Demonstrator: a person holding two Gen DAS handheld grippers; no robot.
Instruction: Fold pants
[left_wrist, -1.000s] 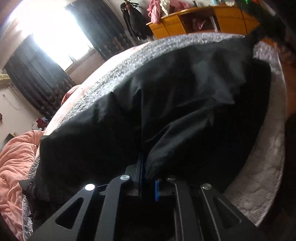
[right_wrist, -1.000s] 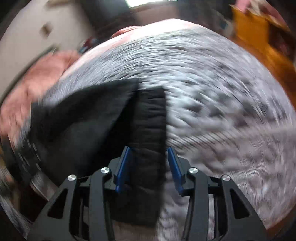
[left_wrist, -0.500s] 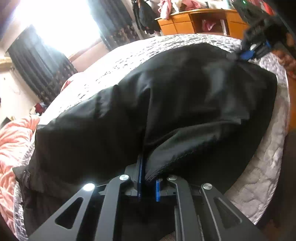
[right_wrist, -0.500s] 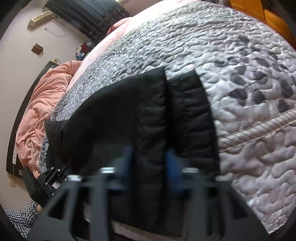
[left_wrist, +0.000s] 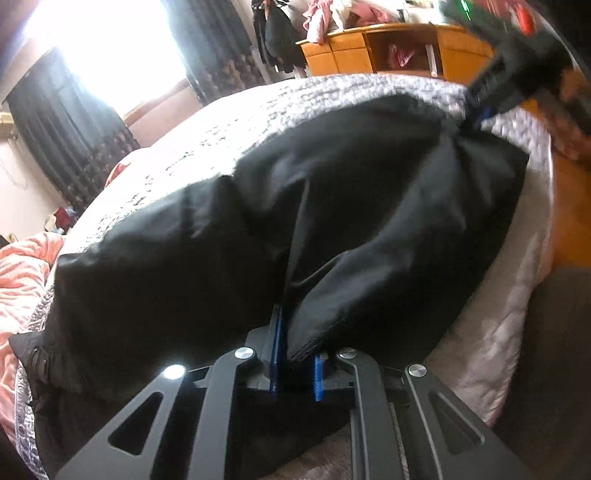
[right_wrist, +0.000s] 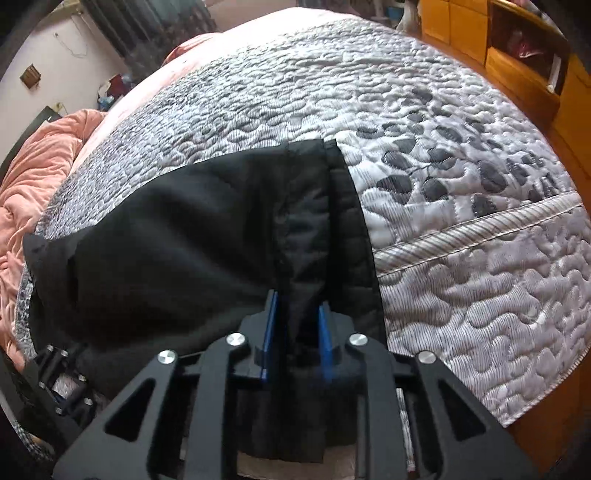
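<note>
Lying across the bed: black pants (left_wrist: 332, 221), spread over the grey quilted bedspread (right_wrist: 461, 221), one end at each tool.
Pants, left view: a folded edge rises straight ahead of the left tool (left_wrist: 295, 363), with dark cloth bunched to either side of it and running far forward to the other tool.
Pants, right view: a ribbed band or hem (right_wrist: 347, 214) runs forward from the right tool (right_wrist: 295, 341); the broad black panel spreads away to its left.
Left tool: its blue pads (left_wrist: 276, 354) stand narrow, pinching the fold of the pants between them.
Right tool: its blue pads (right_wrist: 269, 332) stand a little apart with black cloth filling the gap, gripping the pants; it also shows, blurred, at the far upper right of the left view (left_wrist: 480, 114), at the pants' far corner.
Bedspread: grey, pebble-stitched, with a corded seam (right_wrist: 480, 236) to the right of the right tool.
Further out: a pink blanket (right_wrist: 37, 177) far left, an orange wooden cabinet (left_wrist: 388, 48) beyond the bed, dark curtains (left_wrist: 66, 133) beside a bright window (left_wrist: 103, 48).
</note>
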